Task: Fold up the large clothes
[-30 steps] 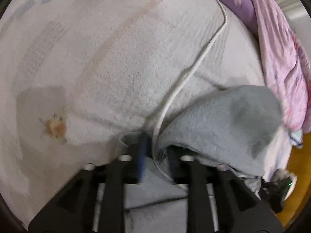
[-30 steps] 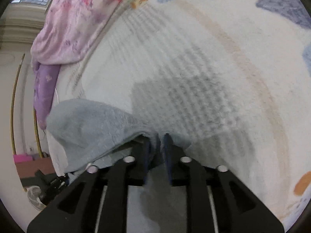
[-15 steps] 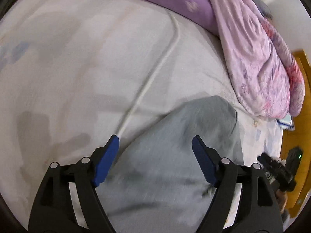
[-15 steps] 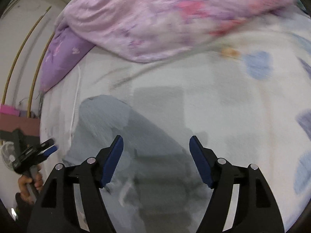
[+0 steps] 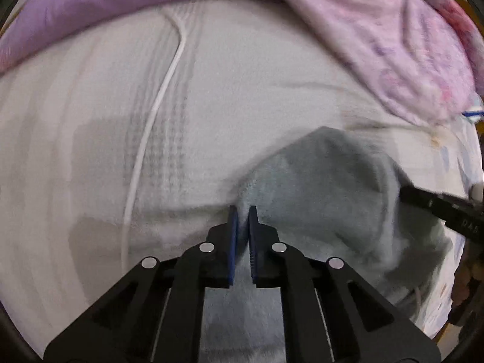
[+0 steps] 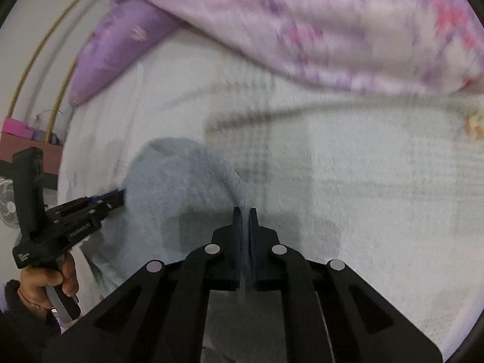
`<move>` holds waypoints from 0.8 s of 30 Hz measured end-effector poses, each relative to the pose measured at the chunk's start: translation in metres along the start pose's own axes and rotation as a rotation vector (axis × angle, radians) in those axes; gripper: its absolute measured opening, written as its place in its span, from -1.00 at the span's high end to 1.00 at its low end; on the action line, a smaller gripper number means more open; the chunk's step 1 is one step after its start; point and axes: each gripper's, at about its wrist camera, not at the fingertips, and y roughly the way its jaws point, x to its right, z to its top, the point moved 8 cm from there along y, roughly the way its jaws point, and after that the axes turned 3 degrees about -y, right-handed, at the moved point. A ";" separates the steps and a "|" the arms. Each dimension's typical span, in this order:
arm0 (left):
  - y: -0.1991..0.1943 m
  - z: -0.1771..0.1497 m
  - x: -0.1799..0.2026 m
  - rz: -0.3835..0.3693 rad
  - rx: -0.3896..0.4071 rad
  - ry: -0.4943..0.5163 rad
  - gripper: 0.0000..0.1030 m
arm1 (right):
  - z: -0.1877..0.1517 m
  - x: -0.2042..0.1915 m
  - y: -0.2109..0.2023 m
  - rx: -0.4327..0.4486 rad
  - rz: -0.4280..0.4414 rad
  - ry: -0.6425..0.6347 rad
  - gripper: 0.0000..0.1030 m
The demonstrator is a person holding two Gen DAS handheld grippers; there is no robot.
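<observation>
Slippage is your main risk: each hand-held gripper, left (image 5: 243,211) and right (image 6: 245,213), pinches only a thin edge of the grey fleece garment (image 5: 326,193), which lies bunched on the bed (image 5: 75,127) just ahead of both. Pull unevenly and the fold skews; the white cable (image 5: 157,106), left of your left one, could snag. Count: one garment, two grippers, one cable.
</observation>
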 end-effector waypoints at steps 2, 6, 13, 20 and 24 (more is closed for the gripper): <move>-0.020 -0.002 0.001 -0.027 0.049 -0.013 0.88 | -0.002 -0.009 -0.026 0.073 -0.002 -0.030 0.92; -0.080 -0.028 -0.005 -0.071 0.175 -0.070 0.88 | -0.020 -0.019 -0.073 0.170 0.010 -0.038 0.92; -0.147 -0.126 0.015 -0.085 0.221 -0.121 0.90 | -0.111 -0.052 -0.134 0.189 0.023 -0.053 0.92; -0.147 -0.266 0.003 -0.050 0.054 -0.270 0.96 | -0.230 -0.066 -0.122 0.024 0.008 0.003 0.92; -0.129 -0.331 0.002 -0.027 -0.050 -0.314 1.00 | -0.293 -0.057 -0.110 -0.059 -0.004 0.084 0.92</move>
